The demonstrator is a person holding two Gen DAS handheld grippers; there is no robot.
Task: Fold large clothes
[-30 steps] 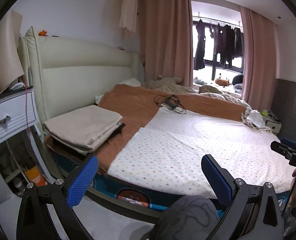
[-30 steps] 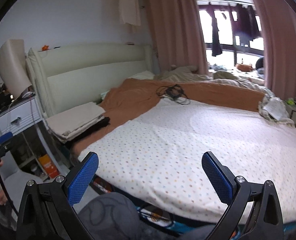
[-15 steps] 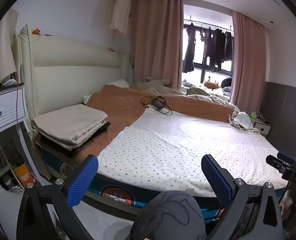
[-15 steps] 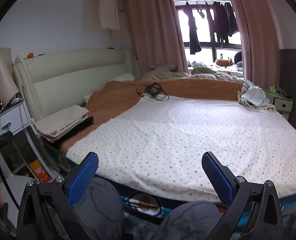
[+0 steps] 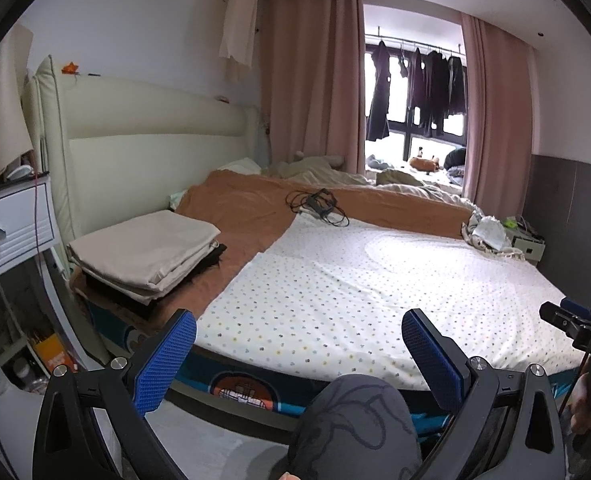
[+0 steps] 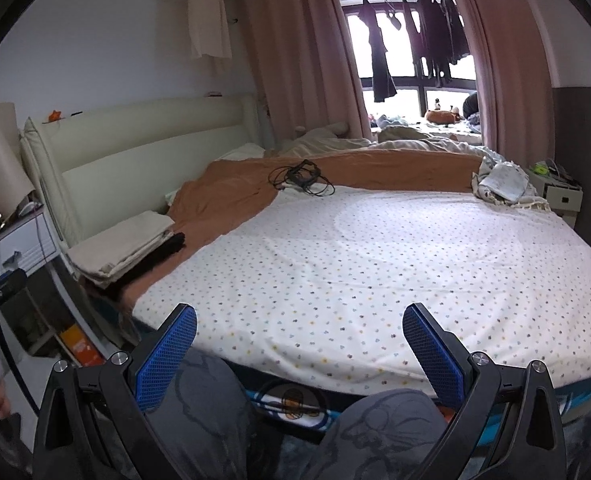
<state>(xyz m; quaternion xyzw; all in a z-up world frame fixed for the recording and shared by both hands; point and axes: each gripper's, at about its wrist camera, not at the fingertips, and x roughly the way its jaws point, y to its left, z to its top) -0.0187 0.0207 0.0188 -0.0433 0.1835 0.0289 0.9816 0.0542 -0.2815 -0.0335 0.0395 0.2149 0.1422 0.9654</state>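
A stack of folded beige cloth [image 5: 143, 250] [image 6: 119, 246] lies on a dark folded garment at the bed's near left corner, beside the headboard. A crumpled pale garment [image 5: 487, 234] [image 6: 503, 182] sits at the far right edge of the bed. My left gripper [image 5: 299, 356] is open and holds nothing, held back from the foot of the bed above a knee in grey trousers [image 5: 355, 424]. My right gripper [image 6: 299, 356] is open too, empty, above both knees [image 6: 387, 428]. Each gripper's body shows at the edge of the other's view.
A white dotted sheet [image 5: 375, 280] [image 6: 375, 260] covers the near mattress, an orange blanket [image 5: 247, 208] the far part, with a black tangled cable [image 6: 299, 178] on it. A white nightstand [image 5: 11, 224] stands left, another [image 6: 559, 196] right. Dark clothes hang at the window [image 5: 415, 88].
Both cameras have drawn back and tilted up from the bed, so more ceiling and the person's knees show. Both grippers stay open and empty.
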